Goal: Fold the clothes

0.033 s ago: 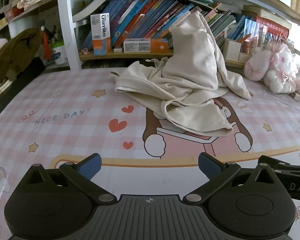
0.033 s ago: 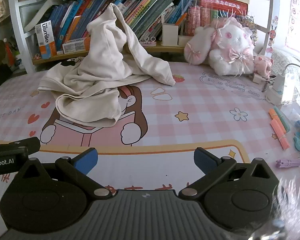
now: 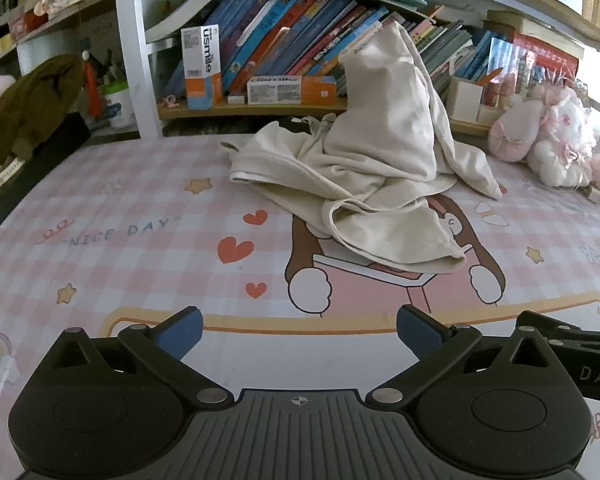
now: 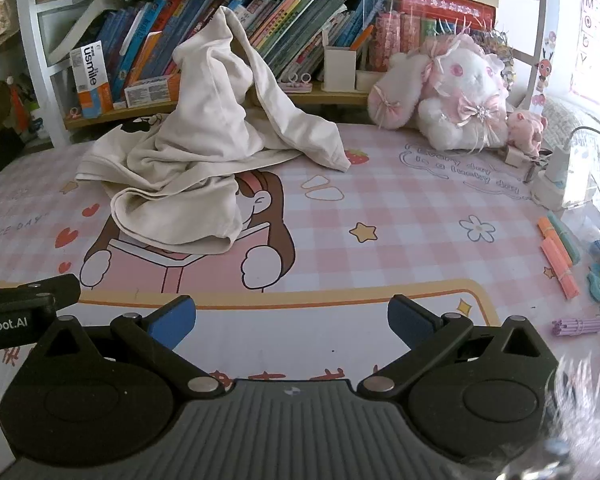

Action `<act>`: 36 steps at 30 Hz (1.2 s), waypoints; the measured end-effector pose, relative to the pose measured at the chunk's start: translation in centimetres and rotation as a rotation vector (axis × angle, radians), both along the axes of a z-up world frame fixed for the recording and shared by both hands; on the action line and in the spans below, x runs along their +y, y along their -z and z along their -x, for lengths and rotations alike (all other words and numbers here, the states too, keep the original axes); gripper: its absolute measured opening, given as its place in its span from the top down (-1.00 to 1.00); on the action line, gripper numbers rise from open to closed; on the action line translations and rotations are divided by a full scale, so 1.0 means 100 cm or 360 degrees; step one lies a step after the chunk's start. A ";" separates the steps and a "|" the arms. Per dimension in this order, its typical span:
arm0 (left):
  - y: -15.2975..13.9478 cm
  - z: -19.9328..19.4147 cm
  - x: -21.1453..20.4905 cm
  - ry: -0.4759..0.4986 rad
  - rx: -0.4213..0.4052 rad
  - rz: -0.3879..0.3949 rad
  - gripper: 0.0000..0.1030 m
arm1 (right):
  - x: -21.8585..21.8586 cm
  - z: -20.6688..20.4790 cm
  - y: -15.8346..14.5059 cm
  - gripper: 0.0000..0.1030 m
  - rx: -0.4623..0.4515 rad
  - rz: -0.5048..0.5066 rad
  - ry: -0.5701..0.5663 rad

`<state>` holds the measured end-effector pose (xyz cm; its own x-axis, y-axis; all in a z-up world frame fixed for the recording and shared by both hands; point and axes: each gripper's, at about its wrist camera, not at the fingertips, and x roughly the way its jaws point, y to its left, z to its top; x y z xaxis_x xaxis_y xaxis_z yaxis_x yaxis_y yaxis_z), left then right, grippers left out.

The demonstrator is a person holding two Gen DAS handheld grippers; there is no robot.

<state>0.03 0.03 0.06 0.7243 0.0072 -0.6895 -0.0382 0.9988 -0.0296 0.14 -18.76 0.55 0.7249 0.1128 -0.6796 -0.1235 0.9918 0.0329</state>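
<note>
Nothing has moved since the earlier frame: we see the same heap and the same two grippers at rest. Our left gripper [image 3: 299,330] hovers low over the near edge of the pink checked desk mat with cartoon prints [image 3: 148,240], its blue-padded fingers [image 3: 180,330] spread wide with nothing between them. Our right gripper [image 4: 292,320] sits beside it, just to the right, its jaws equally far apart and empty (its black body shows at the right edge of the left view).

The crumpled cream cotton garment [image 3: 364,184] lies well beyond both grippers, toward the far middle of the mat, untouched. One part of it stands up in a peak that leans against the row of coloured books on the wooden shelf [image 3: 292,48]; the rest spreads flat and covers the top of the printed girl reading a book.

Far right, a white and pink plush rabbit [image 4: 460,92] sits at the foot of the shelf. Along the right edge of the mat lie orange and green paper-stick bundles [image 4: 556,252], and nearer, a purple bundle [image 4: 578,326].
</note>
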 end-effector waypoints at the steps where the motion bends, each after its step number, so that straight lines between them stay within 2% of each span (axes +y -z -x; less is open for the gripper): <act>1: -0.001 0.000 0.000 0.0000 0.0004 0.0008 -1.00 | 0.000 0.000 -0.001 -1.00 0.0001 0.0001 0.0000; 6: -0.006 0.000 -0.001 0.0009 -0.0007 -0.0005 -1.00 | 0.000 -0.001 -0.003 -1.00 0.0003 0.0002 0.0002; 11: 0.004 0.003 -0.006 0.0005 -0.0014 -0.0013 -1.00 | -0.001 -0.001 0.001 -1.00 0.0005 0.0004 0.0003; 14: 0.008 0.001 -0.002 0.0003 -0.0009 0.0028 -1.00 | -0.001 -0.001 0.001 -1.00 0.0008 0.0006 0.0009; 24: 0.008 0.015 -0.010 0.0006 -0.0026 0.0049 -1.00 | 0.000 0.001 0.001 -1.00 0.0028 -0.0005 0.0013; 36: 0.005 0.006 0.000 0.0000 0.0003 0.0095 -1.00 | -0.001 0.000 0.001 -1.00 0.0058 -0.0018 0.0025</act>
